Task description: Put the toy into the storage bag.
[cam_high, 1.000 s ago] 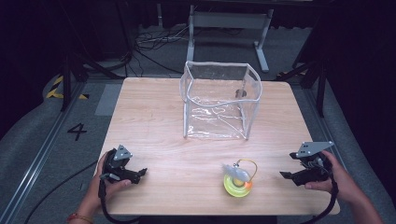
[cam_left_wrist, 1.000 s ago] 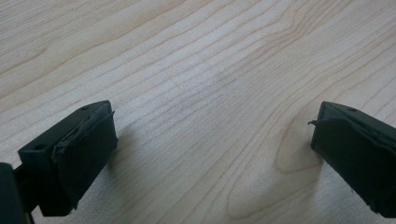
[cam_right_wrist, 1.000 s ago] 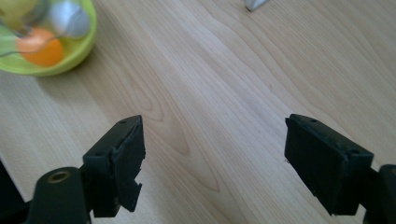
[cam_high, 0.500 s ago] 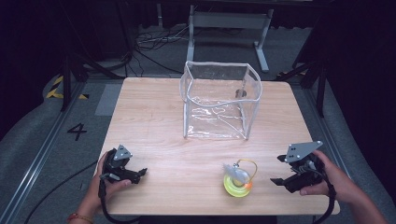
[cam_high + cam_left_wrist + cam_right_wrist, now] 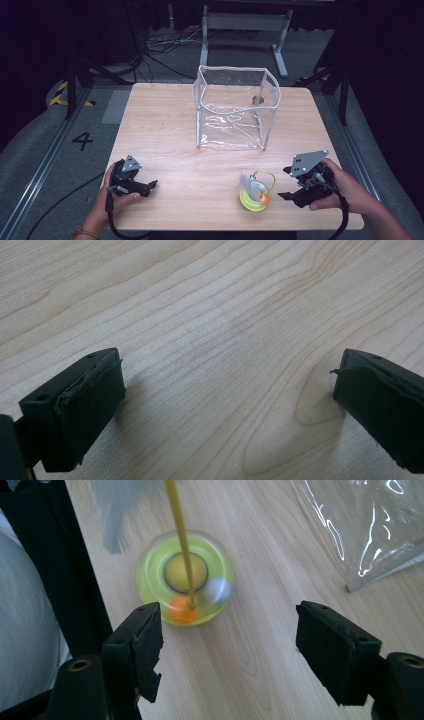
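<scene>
Pointing at the yellow ring toy (image 5: 254,196) near the worktop's (image 5: 170,130) front edge, the right claw (image 5: 286,194) has been narrowing, nothing between its jaws. The left claw (image 5: 153,184) rests spread, empty.

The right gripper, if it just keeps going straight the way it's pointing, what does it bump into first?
Most likely the yellow-green ring toy. The right gripper points at it, open, jaws just closing with nothing between them. The toy sits slightly toward one jaw, so that jaw may touch first. Depth is hard to judge.
</scene>
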A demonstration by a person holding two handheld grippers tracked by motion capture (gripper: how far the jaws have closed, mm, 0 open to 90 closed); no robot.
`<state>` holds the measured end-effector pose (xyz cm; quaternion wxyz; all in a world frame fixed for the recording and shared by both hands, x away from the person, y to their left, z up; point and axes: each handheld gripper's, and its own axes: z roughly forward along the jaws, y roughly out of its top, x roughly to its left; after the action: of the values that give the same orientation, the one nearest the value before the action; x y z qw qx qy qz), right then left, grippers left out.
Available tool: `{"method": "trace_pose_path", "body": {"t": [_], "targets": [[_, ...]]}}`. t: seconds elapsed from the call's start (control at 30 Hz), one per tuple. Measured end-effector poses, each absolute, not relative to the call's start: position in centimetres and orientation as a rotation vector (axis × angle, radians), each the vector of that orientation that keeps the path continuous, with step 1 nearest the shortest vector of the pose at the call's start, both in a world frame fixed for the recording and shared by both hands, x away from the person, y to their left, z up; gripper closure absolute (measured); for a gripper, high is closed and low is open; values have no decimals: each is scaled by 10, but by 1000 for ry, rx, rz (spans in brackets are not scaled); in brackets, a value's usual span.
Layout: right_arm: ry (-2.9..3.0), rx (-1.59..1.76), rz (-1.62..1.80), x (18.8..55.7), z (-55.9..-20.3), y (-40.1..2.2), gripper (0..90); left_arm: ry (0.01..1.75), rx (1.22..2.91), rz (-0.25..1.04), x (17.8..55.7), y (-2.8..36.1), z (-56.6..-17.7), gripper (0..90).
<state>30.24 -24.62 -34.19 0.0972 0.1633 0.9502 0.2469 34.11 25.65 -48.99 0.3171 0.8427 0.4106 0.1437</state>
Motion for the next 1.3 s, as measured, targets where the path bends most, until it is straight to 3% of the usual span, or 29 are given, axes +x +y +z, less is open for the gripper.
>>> {"method": "trace_pose_path", "body": {"t": [0.37,0.5,0.7,0.83,1.3], "targets": [[2845,422,704,306,-330,-221,370,1081,2218,378,341,257,-490,4],[2848,435,694,309,-325,-217,474,1081,2218,378,341,257,-490,4],[2894,392,642,312,-321,-208,751,1081,2218,378,341,257,-490,4],[2926,345,580,312,-321,-202,876,1081,2218,377,341,257,-490,4],[2933,302,519,317,-311,-196,883,1081,2218,378,341,257,-490,4]]}}
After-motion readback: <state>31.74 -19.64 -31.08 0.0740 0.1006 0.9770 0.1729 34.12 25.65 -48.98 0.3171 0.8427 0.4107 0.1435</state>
